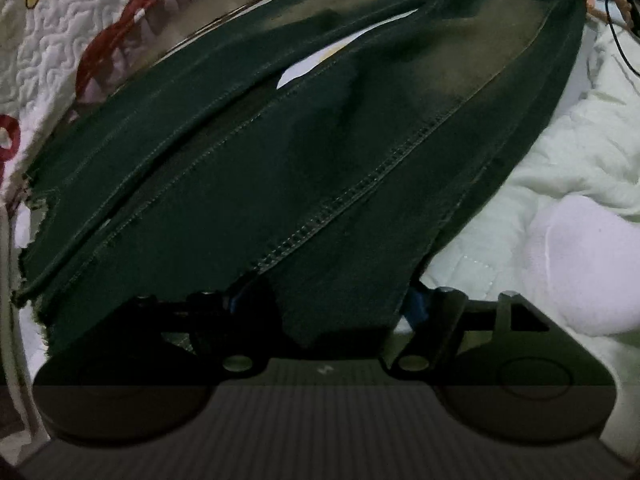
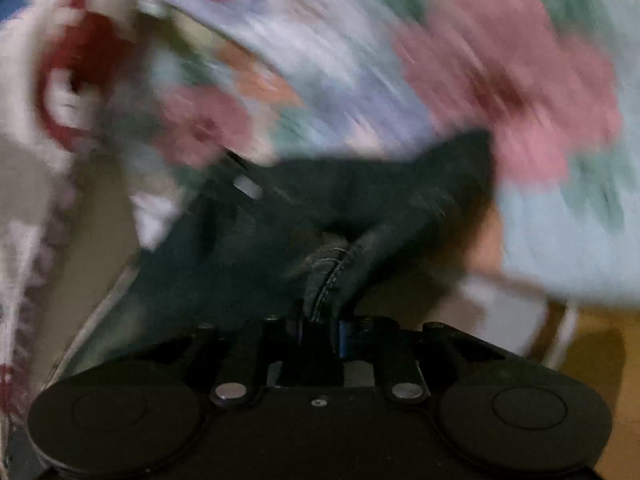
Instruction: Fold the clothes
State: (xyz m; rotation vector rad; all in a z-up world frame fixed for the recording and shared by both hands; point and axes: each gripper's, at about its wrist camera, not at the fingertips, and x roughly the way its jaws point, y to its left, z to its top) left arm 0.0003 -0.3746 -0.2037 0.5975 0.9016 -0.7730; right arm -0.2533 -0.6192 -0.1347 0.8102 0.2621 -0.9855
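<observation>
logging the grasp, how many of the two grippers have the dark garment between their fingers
2. The left gripper has the dark green garment draped between its spread fingers. The right gripper is pinched on a stitched seam fold. Contact on the left is hidden.

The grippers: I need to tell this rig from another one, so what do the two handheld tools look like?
Both look alike. The left gripper and the right gripper have matte black bodies with two round black discs at the lower corners, each embossed with a ring, and two silver pivot bolts between them. Black linkage bars run forward to fingers with blue pads. The left one's body has a ribbed grey panel.
</observation>
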